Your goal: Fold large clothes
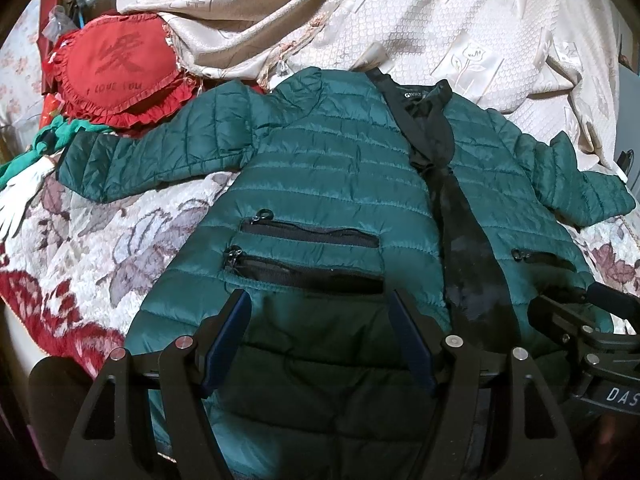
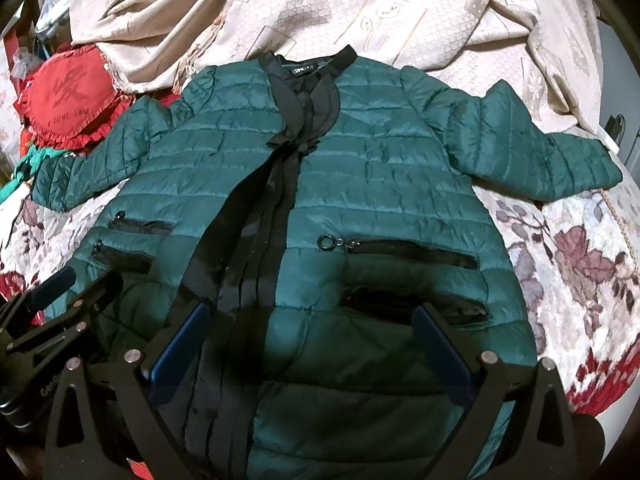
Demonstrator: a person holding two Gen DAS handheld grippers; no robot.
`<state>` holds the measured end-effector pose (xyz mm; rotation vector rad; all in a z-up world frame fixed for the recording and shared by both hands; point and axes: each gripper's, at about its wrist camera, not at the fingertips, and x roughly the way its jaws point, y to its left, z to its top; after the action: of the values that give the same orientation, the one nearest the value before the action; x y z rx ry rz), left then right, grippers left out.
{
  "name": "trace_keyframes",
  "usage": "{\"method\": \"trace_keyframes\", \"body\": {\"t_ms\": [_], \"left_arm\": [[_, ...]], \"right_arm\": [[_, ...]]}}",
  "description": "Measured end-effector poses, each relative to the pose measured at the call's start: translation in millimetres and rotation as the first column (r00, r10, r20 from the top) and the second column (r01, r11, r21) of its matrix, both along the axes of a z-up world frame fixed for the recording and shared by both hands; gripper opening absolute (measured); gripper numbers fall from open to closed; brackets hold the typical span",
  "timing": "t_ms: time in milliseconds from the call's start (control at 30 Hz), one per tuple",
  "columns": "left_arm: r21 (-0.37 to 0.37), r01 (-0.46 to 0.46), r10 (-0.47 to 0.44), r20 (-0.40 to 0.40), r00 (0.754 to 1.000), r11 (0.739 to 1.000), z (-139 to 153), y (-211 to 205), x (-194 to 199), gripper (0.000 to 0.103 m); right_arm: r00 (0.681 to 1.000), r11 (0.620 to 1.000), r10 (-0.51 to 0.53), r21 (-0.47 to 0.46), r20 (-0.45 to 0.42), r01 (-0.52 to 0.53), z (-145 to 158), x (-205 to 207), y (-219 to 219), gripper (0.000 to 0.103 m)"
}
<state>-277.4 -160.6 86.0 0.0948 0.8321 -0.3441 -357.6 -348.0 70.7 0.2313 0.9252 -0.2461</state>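
A dark green quilted jacket (image 1: 320, 176) lies front-up on the bed, both sleeves spread out to the sides and its black placket (image 1: 460, 240) running down the middle. In the right wrist view the jacket (image 2: 380, 168) fills the centre, zip pockets showing on both halves. My left gripper (image 1: 318, 300) hangs open over the lower left half, just below the two pocket zips, with nothing between its fingers. My right gripper (image 2: 312, 312) is open over the lower right half beside the placket and holds nothing. Each gripper shows at the edge of the other's view.
A floral blanket (image 1: 100, 240) covers the bed under the jacket. A rumpled beige cloth (image 1: 360, 12) lies behind the collar. A red frilled heart cushion (image 1: 116, 76) and a green garment (image 1: 60, 132) sit beyond the left sleeve. The bed's edge runs close to the right sleeve (image 2: 560, 160).
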Motion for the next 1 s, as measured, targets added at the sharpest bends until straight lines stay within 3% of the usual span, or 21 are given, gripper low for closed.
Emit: {"method": "trace_keyframes", "body": {"t_ms": [100,667,1000], "left_arm": [[0.002,0.001,-0.001,-0.005,1.000,1.000,-1.3,1.1,1.0,0.054],[0.011,0.000,0.000,-0.015,1.000,1.000,-5.5,-1.5,1.2,0.054],[0.003,0.001,0.000,-0.034,0.999,1.000,-9.5,2.6,3.1,0.054]], "right_arm": [[0.999,1.000,-0.005,0.008,-0.042,0.005,0.2,-0.4,-2.7,0.103],[1.000,1.000,-0.007,-0.010,0.009,0.007,-0.7,-0.1,-1.4,0.103],[1.000,0.999,0.010,0.040,0.020,-0.011,-3.3,-1.1,-4.8,0.101]]}}
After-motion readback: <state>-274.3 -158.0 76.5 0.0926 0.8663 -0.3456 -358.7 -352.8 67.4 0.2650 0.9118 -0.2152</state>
